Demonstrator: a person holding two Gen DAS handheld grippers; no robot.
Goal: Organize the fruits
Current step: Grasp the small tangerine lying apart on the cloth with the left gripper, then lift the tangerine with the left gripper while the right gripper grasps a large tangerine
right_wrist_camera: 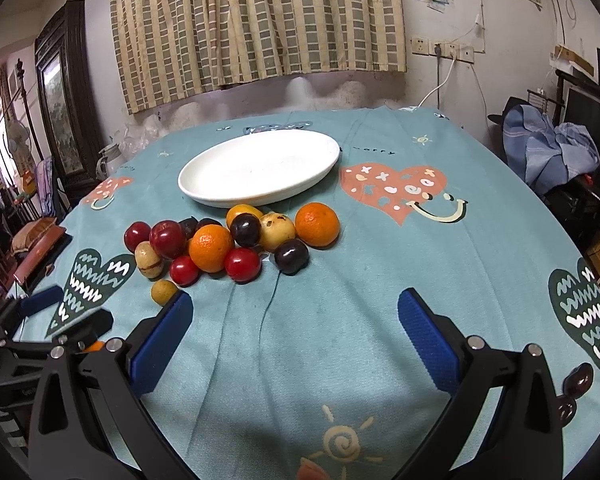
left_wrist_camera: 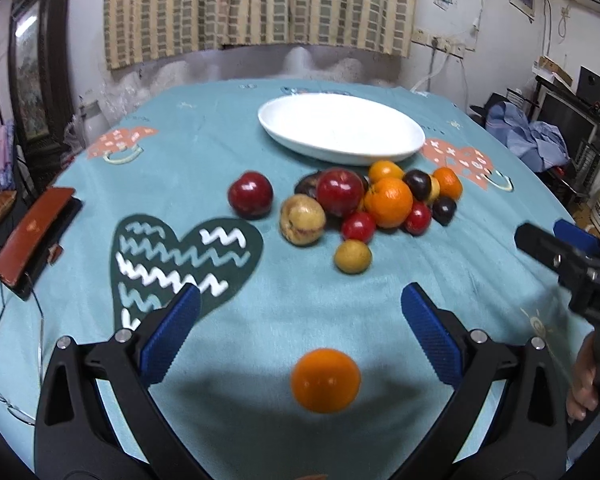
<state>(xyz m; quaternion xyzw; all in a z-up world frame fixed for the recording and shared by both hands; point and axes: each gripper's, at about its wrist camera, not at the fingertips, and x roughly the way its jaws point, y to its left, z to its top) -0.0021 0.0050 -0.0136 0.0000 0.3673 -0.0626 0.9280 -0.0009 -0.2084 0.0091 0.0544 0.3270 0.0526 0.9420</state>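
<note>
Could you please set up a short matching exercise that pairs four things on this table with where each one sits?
Things:
1. white oval dish
2. lone orange
3. brown case
4. small yellow fruit

Places:
A. at the table's left edge
B. between the open fingers of the left gripper
C. just in front of the fruit pile, on the near side
D. behind the fruit pile, empty

Pairs: 1-D, 2-B, 3-A, 4-C
</note>
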